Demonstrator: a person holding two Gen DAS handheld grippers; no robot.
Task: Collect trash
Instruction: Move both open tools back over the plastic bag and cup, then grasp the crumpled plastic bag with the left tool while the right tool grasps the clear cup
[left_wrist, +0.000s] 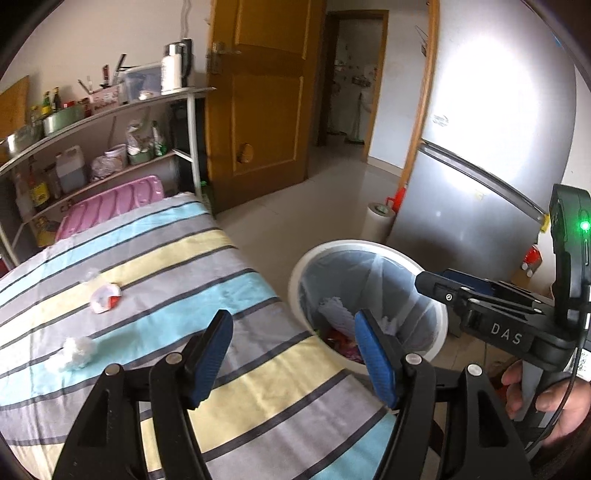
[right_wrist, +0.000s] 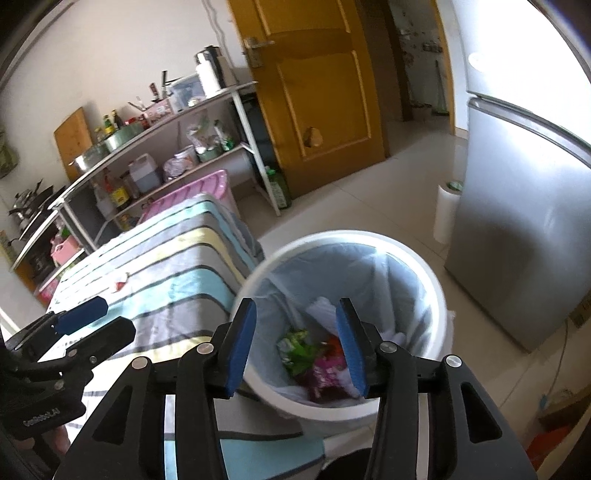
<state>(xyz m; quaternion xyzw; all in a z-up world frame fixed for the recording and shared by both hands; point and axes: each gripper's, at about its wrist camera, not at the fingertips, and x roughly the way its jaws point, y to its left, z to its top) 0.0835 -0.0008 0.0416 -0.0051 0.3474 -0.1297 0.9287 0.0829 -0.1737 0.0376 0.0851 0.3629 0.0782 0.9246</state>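
Observation:
On the striped bed sheet (left_wrist: 177, 258) lie a red-and-white wrapper (left_wrist: 105, 297), a crumpled white tissue (left_wrist: 75, 353) and a small white scrap (left_wrist: 90, 275). My left gripper (left_wrist: 291, 354) hangs open over the bed's edge, with nothing between its blue pads. Beside the bed stands a white bin (right_wrist: 369, 236) lined with a pale bag; a green wrapper (right_wrist: 297, 350) and a pink wrapper (right_wrist: 325, 376) lie inside. My right gripper (right_wrist: 295, 332) is open and empty above the bin's mouth. The same bin (left_wrist: 303, 273) and right gripper (left_wrist: 428, 282) show in the left wrist view, the left gripper (right_wrist: 118, 317) in the right wrist view.
A metal shelf rack (left_wrist: 110, 110) with bottles, pots and a kettle stands behind the bed, a pink bin lid (left_wrist: 110, 206) against it. A yellow door (left_wrist: 258, 92) is open to a hallway. A silver fridge (left_wrist: 480, 166) and a paper roll (left_wrist: 378, 221) flank the bin.

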